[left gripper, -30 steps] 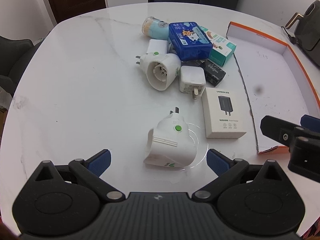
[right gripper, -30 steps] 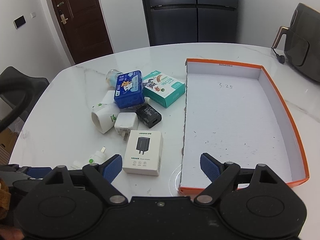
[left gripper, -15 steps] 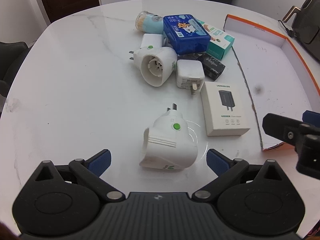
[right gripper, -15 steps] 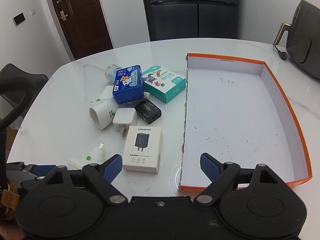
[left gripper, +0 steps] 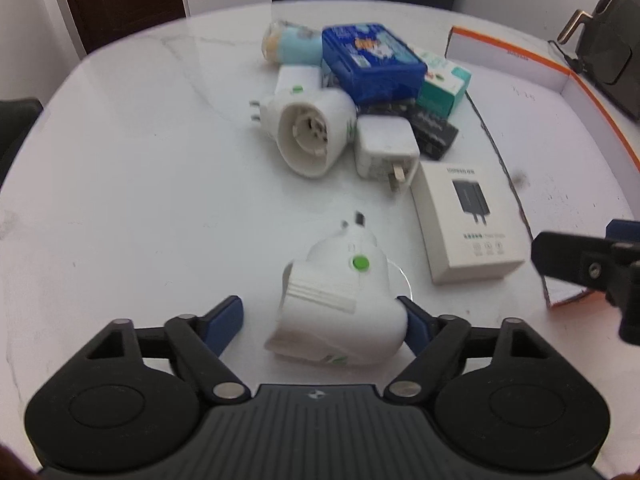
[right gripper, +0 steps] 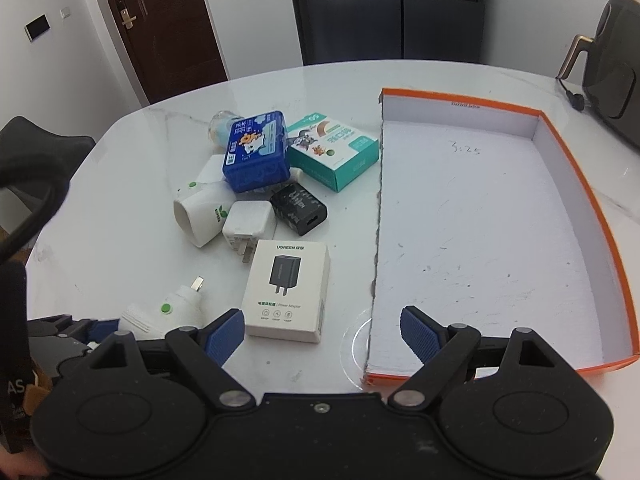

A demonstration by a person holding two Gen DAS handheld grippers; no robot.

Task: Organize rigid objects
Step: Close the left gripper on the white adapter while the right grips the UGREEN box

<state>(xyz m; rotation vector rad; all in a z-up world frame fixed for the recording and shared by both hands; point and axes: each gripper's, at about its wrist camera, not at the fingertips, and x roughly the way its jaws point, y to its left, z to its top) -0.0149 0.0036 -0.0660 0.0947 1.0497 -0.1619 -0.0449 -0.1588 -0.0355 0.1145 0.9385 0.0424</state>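
A white plug adapter with a green button (left gripper: 340,300) lies on its side on the white marble table (left gripper: 140,200). My left gripper (left gripper: 320,312) straddles it and its jaws are closing. The right-hand pad (left gripper: 410,318) touches the adapter's side, while the left-hand pad (left gripper: 228,316) is still a gap away. The right wrist view shows the same adapter (right gripper: 164,312) at lower left. My right gripper (right gripper: 322,324) is open and empty, hovering over the near left corner of the orange-rimmed white box (right gripper: 580,152).
A white charger carton (left gripper: 468,216) lies just right of the adapter. Behind it is a pile: a second white adapter (left gripper: 312,132), a white charger (left gripper: 384,148), a black charger (left gripper: 434,132), a blue tin (left gripper: 372,60), a teal carton (left gripper: 444,84) and a pale blue jar (left gripper: 288,42).
My left gripper has come down over the white adapter and its jaws have narrowed around it. The right gripper has stayed where it was.
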